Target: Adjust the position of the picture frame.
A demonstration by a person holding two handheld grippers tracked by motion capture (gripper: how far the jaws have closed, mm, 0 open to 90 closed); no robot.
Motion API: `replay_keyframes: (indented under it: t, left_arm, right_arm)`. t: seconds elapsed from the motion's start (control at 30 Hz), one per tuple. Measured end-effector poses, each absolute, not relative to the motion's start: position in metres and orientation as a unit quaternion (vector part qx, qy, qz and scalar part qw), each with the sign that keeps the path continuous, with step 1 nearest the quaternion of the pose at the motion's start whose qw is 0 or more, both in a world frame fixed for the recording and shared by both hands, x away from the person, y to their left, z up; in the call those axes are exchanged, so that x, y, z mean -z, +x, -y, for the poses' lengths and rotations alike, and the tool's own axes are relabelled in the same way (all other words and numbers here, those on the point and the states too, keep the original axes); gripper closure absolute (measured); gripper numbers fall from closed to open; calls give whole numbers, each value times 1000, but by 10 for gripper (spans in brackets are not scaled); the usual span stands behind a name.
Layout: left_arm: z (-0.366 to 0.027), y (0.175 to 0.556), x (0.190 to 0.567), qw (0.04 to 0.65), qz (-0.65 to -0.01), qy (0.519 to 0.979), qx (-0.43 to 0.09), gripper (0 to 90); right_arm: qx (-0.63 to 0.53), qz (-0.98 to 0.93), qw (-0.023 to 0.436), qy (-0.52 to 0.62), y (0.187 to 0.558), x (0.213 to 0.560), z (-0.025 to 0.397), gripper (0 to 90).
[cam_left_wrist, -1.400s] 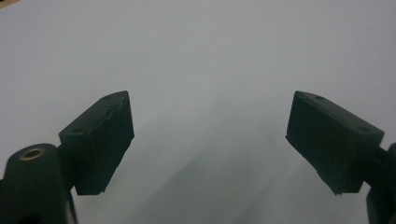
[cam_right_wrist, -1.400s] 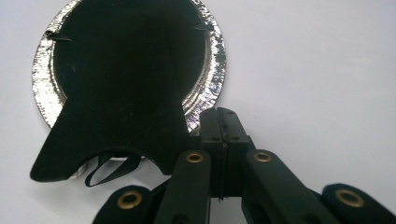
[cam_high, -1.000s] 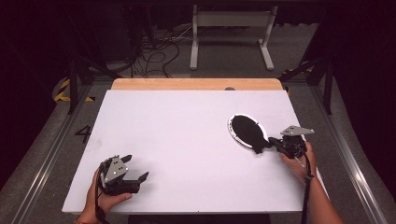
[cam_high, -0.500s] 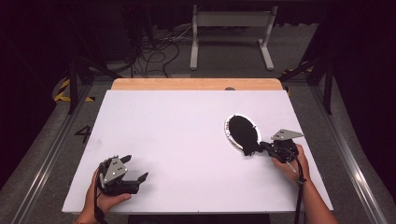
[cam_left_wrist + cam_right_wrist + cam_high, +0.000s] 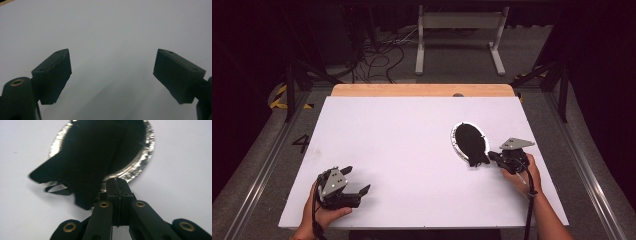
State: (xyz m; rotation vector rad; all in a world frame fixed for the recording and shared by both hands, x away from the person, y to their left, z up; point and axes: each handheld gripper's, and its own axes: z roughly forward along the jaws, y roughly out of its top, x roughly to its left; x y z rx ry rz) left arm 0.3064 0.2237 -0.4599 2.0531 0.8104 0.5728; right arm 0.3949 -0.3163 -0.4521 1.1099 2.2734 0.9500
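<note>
A round silver disc (image 5: 455, 143) lies on the white table (image 5: 402, 140) at the right, mostly covered by a black cloth pouch (image 5: 469, 141). My right gripper (image 5: 490, 156) sits at the disc's near right edge. In the right gripper view its jaws (image 5: 117, 185) are pressed together on the silver rim (image 5: 143, 162), beside the black pouch (image 5: 95, 152), whose loose flap and strap trail to the left. My left gripper (image 5: 357, 180) rests at the table's near left corner. Its jaws (image 5: 112, 75) are wide open over bare table, holding nothing.
A wooden strip (image 5: 422, 90) runs along the table's far edge. Behind it, a white metal stand (image 5: 459, 35) and cables (image 5: 377, 55) sit on the floor. Metal rails (image 5: 262, 165) flank the table on both sides.
My right gripper has slid a little to the left, and the disc with its black pouch has moved left with it. The left gripper has stayed put.
</note>
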Motion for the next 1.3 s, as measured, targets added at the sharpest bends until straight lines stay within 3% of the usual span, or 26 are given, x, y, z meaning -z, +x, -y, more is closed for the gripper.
replay_keyframes:
  t: [0.27, 0.83, 1.3]
  left_arm:
    - [-225, 306, 461, 416, -326, 819, -226, 157]
    - [-223, 308, 462, 417, -328, 820, -217, 157]
    - [-223, 309, 464, 416, -328, 821, -212, 157]
  right_arm:
    - [-330, -804, 250, 427, 412, 456, 323, 900]
    - [-358, -799, 208, 437, 434, 456, 319, 900]
    - [-351, -793, 230, 442, 446, 456, 313, 895]
